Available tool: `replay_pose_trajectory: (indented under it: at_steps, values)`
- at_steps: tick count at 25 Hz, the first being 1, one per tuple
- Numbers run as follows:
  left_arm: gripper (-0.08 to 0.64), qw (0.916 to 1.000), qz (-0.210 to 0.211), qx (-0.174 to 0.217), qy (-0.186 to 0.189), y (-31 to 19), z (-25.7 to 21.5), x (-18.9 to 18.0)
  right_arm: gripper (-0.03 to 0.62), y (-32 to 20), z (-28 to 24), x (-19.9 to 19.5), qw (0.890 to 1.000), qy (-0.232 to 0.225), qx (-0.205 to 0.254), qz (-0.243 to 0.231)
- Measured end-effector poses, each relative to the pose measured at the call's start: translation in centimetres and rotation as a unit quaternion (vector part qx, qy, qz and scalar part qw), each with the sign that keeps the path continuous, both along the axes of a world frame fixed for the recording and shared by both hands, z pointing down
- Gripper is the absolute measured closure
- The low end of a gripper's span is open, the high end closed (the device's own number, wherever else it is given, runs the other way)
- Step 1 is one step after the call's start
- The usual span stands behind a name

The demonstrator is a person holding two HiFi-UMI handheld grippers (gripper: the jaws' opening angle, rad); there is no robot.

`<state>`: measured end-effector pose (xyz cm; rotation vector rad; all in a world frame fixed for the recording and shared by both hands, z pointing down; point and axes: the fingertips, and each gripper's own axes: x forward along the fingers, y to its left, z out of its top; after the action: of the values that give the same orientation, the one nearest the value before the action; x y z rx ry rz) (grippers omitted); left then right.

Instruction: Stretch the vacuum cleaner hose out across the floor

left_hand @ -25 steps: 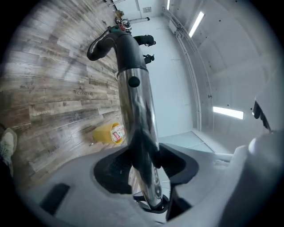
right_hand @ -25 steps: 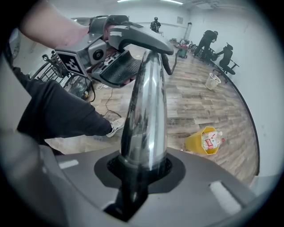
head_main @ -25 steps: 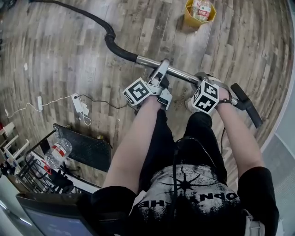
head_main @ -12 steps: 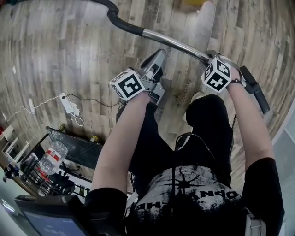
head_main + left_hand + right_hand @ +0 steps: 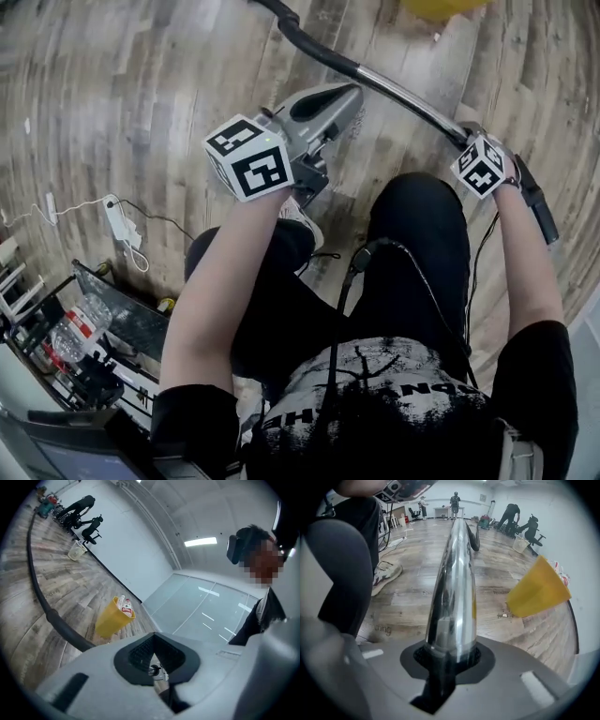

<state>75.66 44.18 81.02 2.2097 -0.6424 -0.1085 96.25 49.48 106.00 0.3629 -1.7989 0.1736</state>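
A right hand-held gripper (image 5: pixel 450 657) clamps the vacuum cleaner's chrome tube (image 5: pixel 452 578), from which the black hose (image 5: pixel 36 590) curves away across the wooden floor (image 5: pixel 131 103). The left hand-held gripper (image 5: pixel 157 670) is closed and empty, off the tube. A yellow bin (image 5: pixel 110 619) holding bottles stands near the hose. A white charger (image 5: pixel 118 221) with its cable and a black rack (image 5: pixel 122 319) lie well apart from it, to the person's left.

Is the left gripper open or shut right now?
Shut. In the left gripper view, the left gripper has its jaws closed together, with nothing between them.
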Motion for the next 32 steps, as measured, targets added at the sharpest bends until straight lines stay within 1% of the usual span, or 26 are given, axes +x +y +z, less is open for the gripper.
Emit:
replay_pose_trajectory:
  at_steps: [2,4,5,7,8,9,13,16,18,20,21,24,26,28,32]
  values:
    - [0.56,0.9998,0.008,0.014,-0.01,0.0,0.8,0.4,0.517,-0.2,2.9,1.2,1.0,-0.003,0.004,0.003]
    - [0.56,0.999,0.013,0.028,-0.032,0.6,0.9,0.9,0.52,-0.1,5.4,1.9,1.0,-0.009,0.003,0.007]
    - [0.56,0.9975,0.018,0.041,-0.054,1.2,0.7,1.3,0.522,0.1,6.5,2.1,1.0,-0.013,0.001,0.008]
    - [0.56,0.9903,0.028,0.084,-0.107,2.8,0.0,2.0,0.522,0.3,8.5,2.5,1.0,-0.017,-0.004,0.009]
    - [0.56,0.9864,0.029,0.1,-0.128,3.6,-0.4,2.4,0.522,0.5,9.3,2.6,1.0,-0.017,-0.006,0.008]
    - [0.56,0.9843,0.026,0.108,-0.137,4.3,-0.7,2.6,0.522,0.8,10.0,2.6,1.0,-0.017,-0.009,0.008]
    - [0.56,0.9855,0.024,0.099,-0.135,5.1,-1.2,3.2,0.525,1.4,12.8,2.5,0.999,-0.002,-0.034,0.003]
    - [0.56,0.9818,0.034,0.101,-0.157,5.1,-1.0,3.3,0.526,1.8,14.9,2.5,0.998,0.021,-0.054,-0.001]
    - [0.56,0.978,0.042,0.106,-0.175,5.2,-0.7,3.5,0.528,2.2,15.5,2.5,0.998,0.035,-0.059,-0.003]
    - [0.56,0.9701,0.055,0.114,-0.207,5.4,0.0,3.6,0.525,2.3,15.8,2.3,0.997,0.042,-0.058,-0.003]
    - [0.56,0.9639,0.062,0.119,-0.23,5.6,0.6,3.5,0.525,2.5,16.0,2.1,0.997,0.043,-0.058,-0.003]
    - [0.56,0.9413,0.089,0.129,-0.299,6.0,2.9,3.2,0.522,2.8,16.5,2.1,0.996,0.051,-0.067,-0.009]
    - [0.56,0.9315,0.102,0.127,-0.325,6.4,4.0,3.3,0.523,3.1,17.0,2.1,0.995,0.058,-0.075,-0.017]
    - [0.56,0.9272,0.111,0.123,-0.336,7.0,4.8,3.4,0.52,3.4,17.8,2.0,0.994,0.065,-0.08,-0.024]
    - [0.56,0.9276,0.113,0.105,-0.34,7.5,5.9,3.2,0.514,3.5,18.6,2.1,0.992,0.062,-0.103,-0.035]
